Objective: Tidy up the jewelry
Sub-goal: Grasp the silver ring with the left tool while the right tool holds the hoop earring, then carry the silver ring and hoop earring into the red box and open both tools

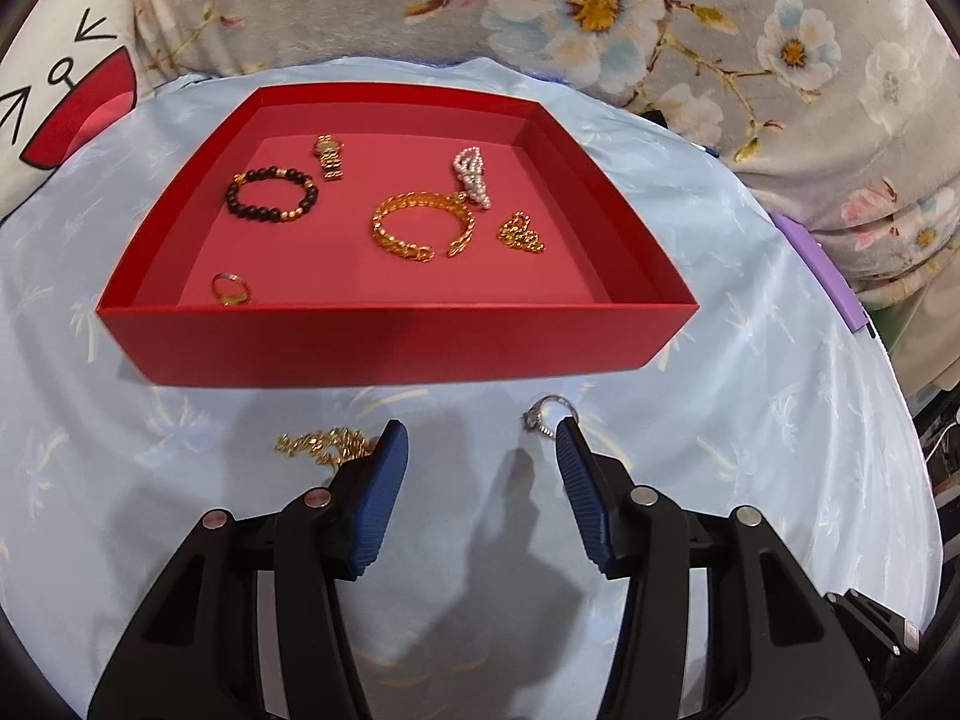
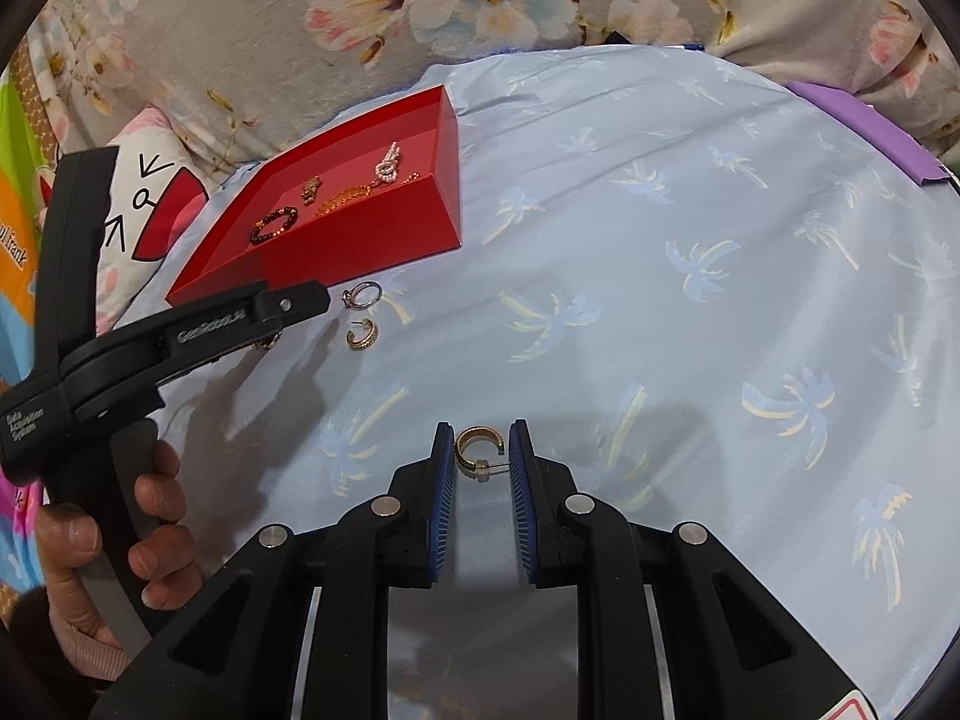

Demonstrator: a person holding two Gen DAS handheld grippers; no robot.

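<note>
A red tray on the blue cloth holds a bead bracelet, a gold watch, a gold chain bangle, a pearl piece, a small gold chain and a ring. My left gripper is open, low in front of the tray, between a gold chain and a silver ring. My right gripper is open with a gold hoop earring between its pads, resting on the cloth. A second hoop earring lies near the silver ring.
The tray sits at the table's far left in the right wrist view. A floral blanket and a cartoon pillow lie behind. A purple object lies at the table's far right edge.
</note>
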